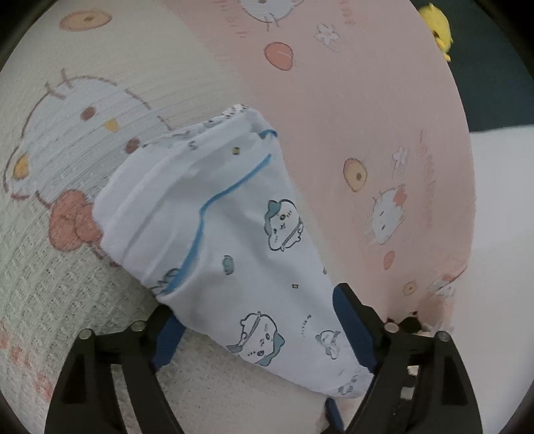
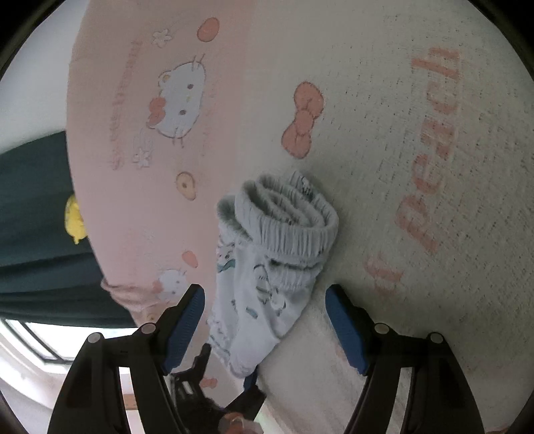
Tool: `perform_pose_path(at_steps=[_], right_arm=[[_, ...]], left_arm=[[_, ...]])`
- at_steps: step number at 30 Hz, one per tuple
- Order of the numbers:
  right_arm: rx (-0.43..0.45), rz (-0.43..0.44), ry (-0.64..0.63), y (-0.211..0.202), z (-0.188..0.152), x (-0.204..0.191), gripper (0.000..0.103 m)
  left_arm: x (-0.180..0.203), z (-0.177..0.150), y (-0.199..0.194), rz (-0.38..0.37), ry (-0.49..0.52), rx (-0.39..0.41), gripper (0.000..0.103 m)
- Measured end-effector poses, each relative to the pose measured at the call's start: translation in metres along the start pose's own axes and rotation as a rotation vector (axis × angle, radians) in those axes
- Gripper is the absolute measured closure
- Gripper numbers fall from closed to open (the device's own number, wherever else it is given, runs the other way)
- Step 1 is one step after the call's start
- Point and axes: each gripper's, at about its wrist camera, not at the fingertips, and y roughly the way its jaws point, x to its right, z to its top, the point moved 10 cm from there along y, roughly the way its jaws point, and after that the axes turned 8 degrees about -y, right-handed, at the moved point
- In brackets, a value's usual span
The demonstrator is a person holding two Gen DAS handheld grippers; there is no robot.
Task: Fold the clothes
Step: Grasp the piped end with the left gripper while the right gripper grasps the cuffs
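Observation:
A folded white garment (image 1: pixel 207 207) with cartoon prints and blue piping lies on the pink and cream blanket (image 1: pixel 333 117). My left gripper (image 1: pixel 257 303) is open, its blue pads (image 1: pixel 350 320) set on either side of the garment's near end. In the right wrist view the same garment (image 2: pixel 267 277) shows its gathered elastic waistband (image 2: pixel 287 227) rolled at the far end. My right gripper (image 2: pixel 265 290) is open too, with its fingers (image 2: pixel 343 327) on either side of the cloth. At the bottom of that view, the black frame of the other gripper (image 2: pixel 192 377) is partly hidden by the garment.
The blanket (image 2: pixel 383 150) carries cat-face, bow and lettering prints. Its edge drops off beside a dark teal surface (image 2: pixel 33 200). A yellow plush toy (image 1: pixel 437 28) sits at that edge. A bright window (image 2: pixel 33 337) shows low on the left.

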Motion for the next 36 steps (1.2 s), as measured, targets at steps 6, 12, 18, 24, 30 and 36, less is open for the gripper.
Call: perform_pose_path(at_steps=[6,12,18,24,30,36], right_arm=[[0.117,-0.072,-0.062,0.009,0.018,-0.011,0.029],[0.191,-0.239,-0.223,0.014,0.024,-0.015,0.051],[0.229,-0.407,-0.399,0.015,0.029,-0.018,0.075],[0.212,-0.418,-0.453,0.011,0.029,-0.024,0.081],[0.223,-0.436,-0.524,-0.006,0.022,-0.047,0.081],[0.181,-0.444,-0.521,-0.031,0.004,-0.058,0.081]], left_arm=[[0.003,0.003,0.007,0.008,0.021,-0.023,0.014],[-0.002,0.002,0.002,-0.013,0.027,-0.008,0.016],[-0.01,0.003,0.0,0.085,0.101,0.072,0.064],[-0.028,0.009,-0.009,0.104,0.027,0.1,0.09],[-0.009,-0.01,-0.034,0.173,0.246,0.149,0.091],[-0.012,-0.041,-0.052,0.196,0.314,0.118,0.091]])
